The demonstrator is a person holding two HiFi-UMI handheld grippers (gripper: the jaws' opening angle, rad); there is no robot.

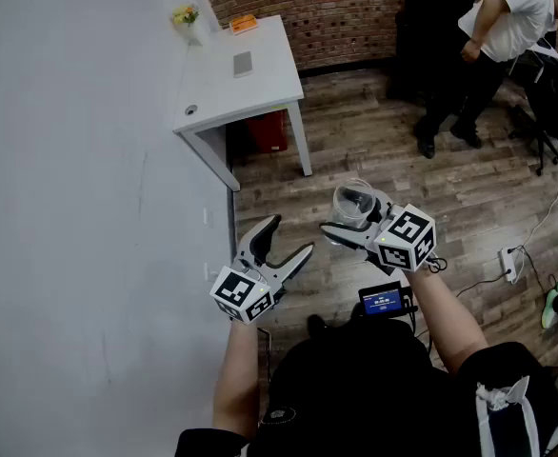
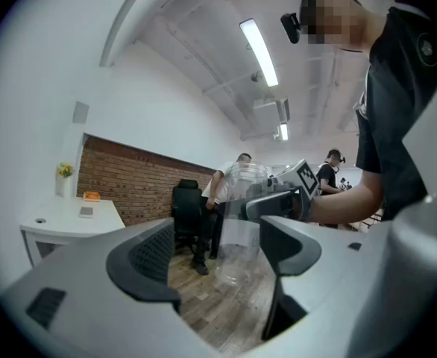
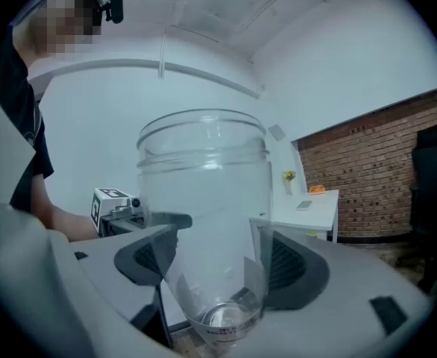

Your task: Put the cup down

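Note:
A clear plastic cup (image 1: pixel 355 205) hangs in the air over the wooden floor, with my right gripper (image 1: pixel 350 222) shut on it. In the right gripper view the cup (image 3: pixel 203 215) fills the gap between the jaws (image 3: pixel 215 263), both pads against its sides, its mouth pointing away from the camera. My left gripper (image 1: pixel 288 238) is held to the left of the cup, open and empty. Through its own jaws (image 2: pixel 218 263) the left gripper view shows the cup (image 2: pixel 241 222) a short way off, apart from them.
A white table (image 1: pixel 250 74) stands at the back against the white wall, with a small flower vase (image 1: pixel 186 17), an orange item (image 1: pixel 244 24) and a grey slab (image 1: pixel 243 63) on it. A red bin (image 1: pixel 265 131) is below. A person (image 1: pixel 493 41) stands back right. A power strip (image 1: pixel 509 265) lies on the floor.

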